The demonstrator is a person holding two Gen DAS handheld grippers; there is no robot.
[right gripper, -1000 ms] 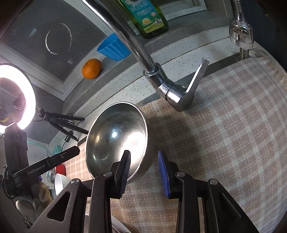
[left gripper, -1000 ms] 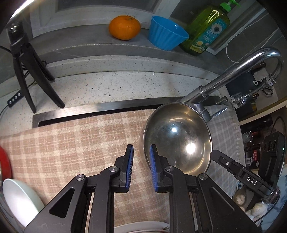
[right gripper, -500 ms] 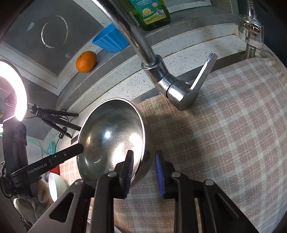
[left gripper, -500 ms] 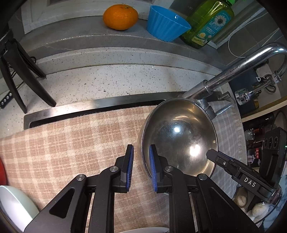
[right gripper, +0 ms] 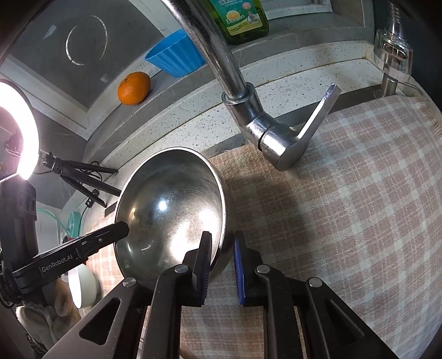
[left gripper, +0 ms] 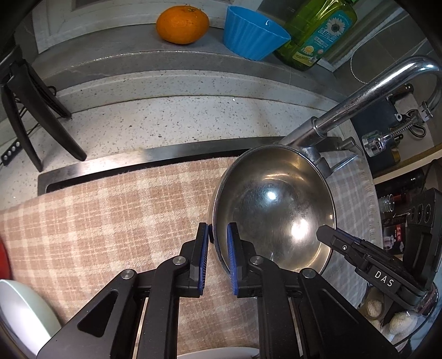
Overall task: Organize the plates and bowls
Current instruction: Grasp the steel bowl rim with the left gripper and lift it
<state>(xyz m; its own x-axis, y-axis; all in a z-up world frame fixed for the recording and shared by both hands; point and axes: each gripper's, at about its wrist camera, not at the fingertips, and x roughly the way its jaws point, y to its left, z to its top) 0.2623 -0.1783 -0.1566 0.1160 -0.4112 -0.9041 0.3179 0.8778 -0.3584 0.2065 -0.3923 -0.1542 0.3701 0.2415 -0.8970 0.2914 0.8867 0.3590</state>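
Over checked cloth (left gripper: 110, 215), both grippers pinch steel bowl (left gripper: 276, 210).

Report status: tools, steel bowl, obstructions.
Left tool and right tool both clamp steel bowl rim, opposite sides. Bowl tilted over checked cloth. Faucet close behind.

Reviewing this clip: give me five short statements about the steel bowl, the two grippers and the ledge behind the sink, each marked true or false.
1. Both grippers straddle the rim of the steel bowl, on opposite sides. True: left gripper, right gripper.
2. The bowl lies upside down on the cloth. False: its shiny inside faces both cameras.
3. An orange sits beside a blue cup on the ledge. True.
4. The faucet is running. False: no water shows.
5. The checked cloth is blue. False: it is beige and pinkish plaid.
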